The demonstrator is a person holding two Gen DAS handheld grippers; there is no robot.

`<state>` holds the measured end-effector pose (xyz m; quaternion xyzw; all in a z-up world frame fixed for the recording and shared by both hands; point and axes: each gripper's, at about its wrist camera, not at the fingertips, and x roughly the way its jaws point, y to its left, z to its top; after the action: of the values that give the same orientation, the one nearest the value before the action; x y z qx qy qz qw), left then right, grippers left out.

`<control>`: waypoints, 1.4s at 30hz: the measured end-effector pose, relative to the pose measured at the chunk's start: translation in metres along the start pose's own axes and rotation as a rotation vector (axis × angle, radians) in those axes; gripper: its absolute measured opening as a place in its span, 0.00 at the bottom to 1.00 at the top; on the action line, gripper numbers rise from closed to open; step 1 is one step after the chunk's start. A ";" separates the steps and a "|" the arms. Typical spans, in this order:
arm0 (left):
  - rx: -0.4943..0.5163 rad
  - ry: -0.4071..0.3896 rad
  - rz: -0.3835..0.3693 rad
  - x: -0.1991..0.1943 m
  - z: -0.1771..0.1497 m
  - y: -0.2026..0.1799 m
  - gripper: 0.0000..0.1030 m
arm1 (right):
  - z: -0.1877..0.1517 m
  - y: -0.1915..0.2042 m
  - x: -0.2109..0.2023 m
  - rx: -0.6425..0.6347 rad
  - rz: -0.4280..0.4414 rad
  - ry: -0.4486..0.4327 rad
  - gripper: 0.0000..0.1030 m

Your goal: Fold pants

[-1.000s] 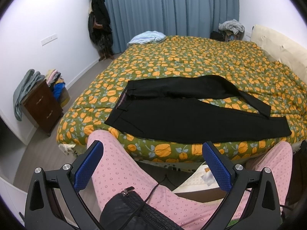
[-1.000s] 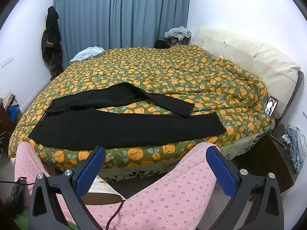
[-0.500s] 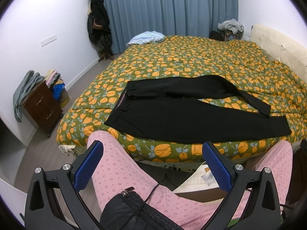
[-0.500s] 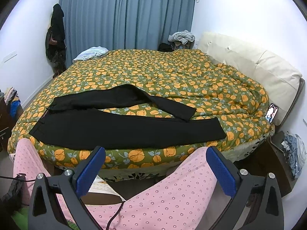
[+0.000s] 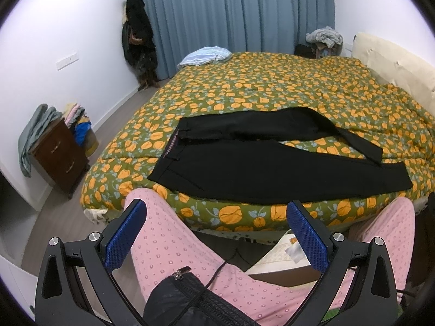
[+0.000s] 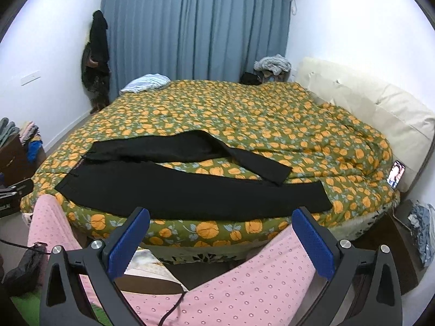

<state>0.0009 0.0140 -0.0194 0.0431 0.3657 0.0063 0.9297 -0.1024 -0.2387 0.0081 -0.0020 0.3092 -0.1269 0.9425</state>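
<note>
Black pants (image 5: 261, 168) lie spread flat on the bed near its front edge, waist to the left, legs to the right. The far leg bends and crosses toward the near leg's end. They also show in the right wrist view (image 6: 190, 187). My left gripper (image 5: 216, 233) is open and empty, held above the person's pink-trousered lap, well short of the pants. My right gripper (image 6: 220, 236) is open and empty too, also back from the bed edge.
The bed has a green quilt with orange fruit (image 5: 272, 87) and a cream headboard (image 6: 380, 114) at right. A phone (image 6: 395, 174) lies at the bed's right edge. A brown nightstand with clothes (image 5: 59, 152) stands at left. A light blue garment (image 5: 206, 54) lies at the far corner.
Both grippers have risen slightly, the right one more, so the view tilts up toward the curtain. The pants have not moved. Both grippers stay open.
</note>
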 end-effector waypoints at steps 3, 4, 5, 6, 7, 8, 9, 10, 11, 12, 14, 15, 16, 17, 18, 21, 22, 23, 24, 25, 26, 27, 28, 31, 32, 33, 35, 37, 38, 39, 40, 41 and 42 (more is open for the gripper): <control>-0.004 -0.005 0.008 -0.002 0.004 0.000 1.00 | 0.000 -0.001 -0.004 0.011 0.042 -0.024 1.00; -0.008 -0.006 0.009 -0.004 0.004 0.001 1.00 | 0.000 -0.002 -0.006 0.015 0.053 -0.032 1.00; -0.014 -0.006 0.009 -0.003 0.004 0.002 1.00 | 0.000 -0.001 -0.007 0.014 0.060 -0.039 1.00; -0.023 -0.005 0.008 -0.003 0.004 0.005 1.00 | -0.001 -0.001 -0.008 0.012 0.061 -0.044 1.00; -0.029 -0.005 0.007 -0.003 0.005 0.006 1.00 | -0.001 0.000 -0.008 0.007 0.059 -0.047 1.00; -0.037 -0.005 0.007 -0.003 0.004 0.008 1.00 | -0.001 0.002 -0.009 0.001 0.058 -0.049 1.00; -0.045 -0.006 0.007 -0.003 0.004 0.010 1.00 | -0.001 0.004 -0.009 -0.006 0.061 -0.051 1.00; -0.052 -0.008 0.006 -0.003 0.004 0.012 1.00 | -0.001 0.005 -0.009 -0.010 0.063 -0.050 1.00; -0.055 -0.008 0.006 -0.003 0.004 0.013 1.00 | -0.001 0.006 -0.009 -0.014 0.064 -0.049 1.00; -0.055 -0.009 0.005 -0.004 0.004 0.013 1.00 | -0.001 0.007 -0.009 -0.017 0.064 -0.047 1.00; -0.050 -0.007 0.005 -0.004 0.003 0.013 1.00 | 0.000 0.006 -0.007 -0.020 0.063 -0.042 1.00; -0.049 -0.007 0.006 -0.004 0.004 0.012 1.00 | 0.000 0.007 -0.007 -0.019 0.059 -0.042 1.00; -0.046 -0.007 0.005 -0.004 0.004 0.012 1.00 | 0.000 0.007 -0.007 -0.016 0.053 -0.042 1.00; -0.043 -0.008 0.006 -0.005 0.005 0.011 1.00 | -0.001 0.006 -0.007 -0.013 0.050 -0.040 1.00; -0.040 -0.011 0.007 -0.006 0.005 0.011 1.00 | -0.002 0.005 -0.006 -0.010 0.049 -0.038 1.00; -0.033 -0.013 0.009 -0.007 0.005 0.008 1.00 | -0.003 0.001 -0.005 0.008 0.053 -0.032 1.00; -0.031 -0.012 0.009 -0.006 0.005 0.006 1.00 | -0.004 -0.001 -0.005 0.013 0.057 -0.030 1.00; -0.028 -0.011 0.011 -0.006 0.005 0.006 1.00 | -0.004 -0.002 -0.005 0.017 0.058 -0.029 1.00; -0.026 -0.011 0.012 -0.006 0.005 0.005 1.00 | -0.004 -0.002 -0.005 0.020 0.060 -0.028 1.00; -0.024 -0.010 0.012 -0.006 0.005 0.004 1.00 | -0.004 -0.003 -0.004 0.022 0.062 -0.026 1.00; -0.023 -0.010 0.013 -0.006 0.005 0.003 1.00 | -0.005 -0.004 -0.004 0.024 0.064 -0.022 1.00; -0.022 -0.009 0.014 -0.007 0.005 0.003 1.00 | -0.005 -0.004 -0.003 0.026 0.066 -0.020 1.00; -0.024 -0.009 0.014 -0.006 0.005 0.003 1.00 | -0.005 -0.005 -0.003 0.031 0.068 -0.015 1.00; -0.024 -0.010 0.012 -0.006 0.005 0.003 1.00 | -0.006 -0.008 0.001 0.048 0.067 0.004 1.00; -0.024 -0.010 0.013 -0.006 0.005 0.004 1.00 | -0.006 -0.009 0.002 0.054 0.068 0.009 1.00; -0.023 -0.011 0.013 -0.006 0.005 0.003 1.00 | -0.007 -0.010 0.003 0.058 0.068 0.012 1.00; -0.022 -0.010 0.012 -0.006 0.005 0.003 1.00 | -0.007 -0.011 0.003 0.060 0.065 0.016 1.00; -0.019 -0.009 0.014 -0.005 0.005 0.004 1.00 | -0.007 -0.010 0.003 0.056 0.064 0.015 1.00; -0.017 -0.008 0.014 -0.005 0.005 0.003 1.00 | -0.007 -0.010 0.003 0.053 0.063 0.016 1.00; -0.016 -0.008 0.015 -0.004 0.005 0.004 1.00 | -0.007 -0.009 0.004 0.051 0.061 0.017 1.00; -0.016 -0.008 0.015 -0.004 0.005 0.004 1.00 | -0.007 -0.009 0.004 0.050 0.059 0.020 1.00; -0.016 -0.008 0.016 -0.004 0.005 0.004 1.00 | -0.007 -0.009 0.005 0.049 0.057 0.024 1.00; -0.017 -0.008 0.016 -0.004 0.005 0.003 1.00 | -0.007 -0.009 0.006 0.049 0.056 0.028 1.00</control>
<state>0.0016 0.0169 -0.0131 0.0382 0.3617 0.0165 0.9313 -0.1037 -0.2482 -0.0002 0.0314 0.3191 -0.1082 0.9410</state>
